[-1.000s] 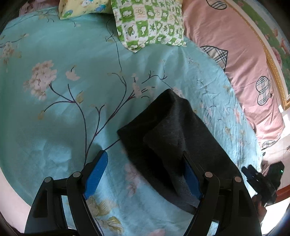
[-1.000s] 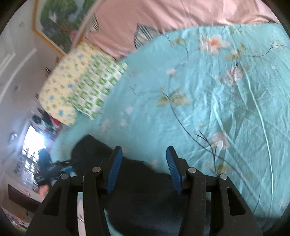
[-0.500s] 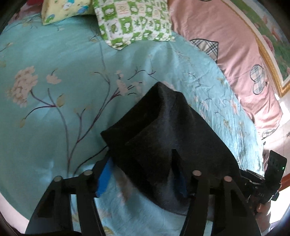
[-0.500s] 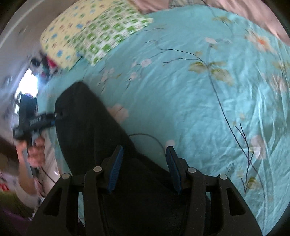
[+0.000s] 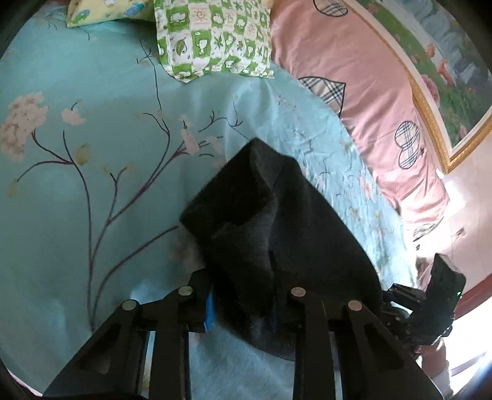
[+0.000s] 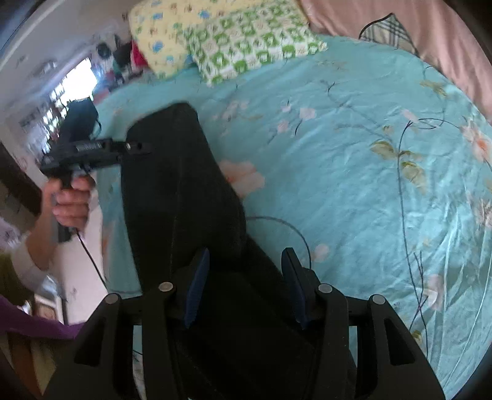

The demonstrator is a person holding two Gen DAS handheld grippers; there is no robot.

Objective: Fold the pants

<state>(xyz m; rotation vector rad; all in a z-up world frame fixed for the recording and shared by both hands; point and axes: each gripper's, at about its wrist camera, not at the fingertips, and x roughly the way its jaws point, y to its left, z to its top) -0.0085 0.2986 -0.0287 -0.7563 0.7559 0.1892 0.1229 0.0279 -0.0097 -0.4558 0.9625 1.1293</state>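
The dark pants [image 5: 276,234] lie folded on the turquoise floral bedsheet [image 5: 92,184]. My left gripper [image 5: 243,307] is shut on the near edge of the pants, with cloth bunched between its blue pads and lifted into a ridge. In the right wrist view the pants [image 6: 178,190] stretch from the left gripper [image 6: 135,147] down under my right gripper [image 6: 243,283]. The right gripper is open, and its fingers straddle the pants just above the cloth.
A green checked pillow [image 5: 215,34] and a yellow pillow [image 5: 107,9] lie at the head of the bed. A pink quilt [image 5: 369,92] runs along the right side. A thin cable [image 6: 289,227] lies on the sheet [image 6: 353,184] beside the pants.
My left gripper has closed from wide open onto the pants' edge. My right gripper has swung round toward the pants and now hovers over them, still open.
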